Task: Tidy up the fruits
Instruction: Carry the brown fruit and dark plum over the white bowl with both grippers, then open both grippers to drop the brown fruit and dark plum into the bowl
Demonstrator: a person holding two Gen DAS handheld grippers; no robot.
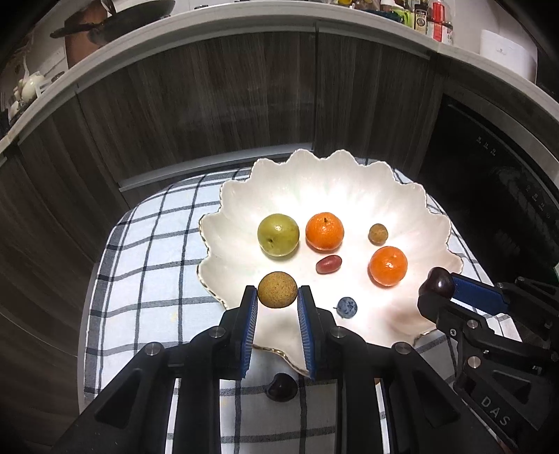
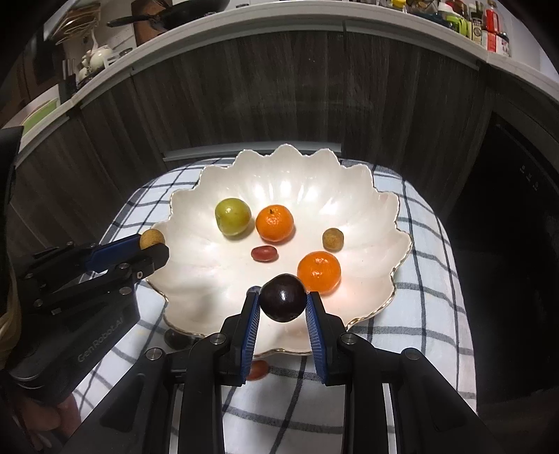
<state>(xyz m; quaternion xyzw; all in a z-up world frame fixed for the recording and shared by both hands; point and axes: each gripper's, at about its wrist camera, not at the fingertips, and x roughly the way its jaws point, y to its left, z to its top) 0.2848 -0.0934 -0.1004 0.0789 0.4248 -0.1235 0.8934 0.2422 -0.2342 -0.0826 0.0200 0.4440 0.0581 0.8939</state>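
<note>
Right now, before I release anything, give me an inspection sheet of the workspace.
Surface: blue-and-white checked cloth over the table.
Job's things: white scalloped gold-rimmed dish holds green round fruit, two oranges, small tan fruit, red grape, blueberry.
Clutter: a dark fruit and a red fruit lie on the cloth.
Grippers: left gripper clamps a tan rough ball-shaped fruit; right gripper clamps a dark purple plum.
Cables: nothing seen.
Surroundings: dark wood cabinets, bottles on counter.

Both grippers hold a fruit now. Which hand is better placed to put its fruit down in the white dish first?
Probably right: the right gripper holds its dark plum over the white dish interior, while the left gripper and its tan longan hang at the rim.
</note>
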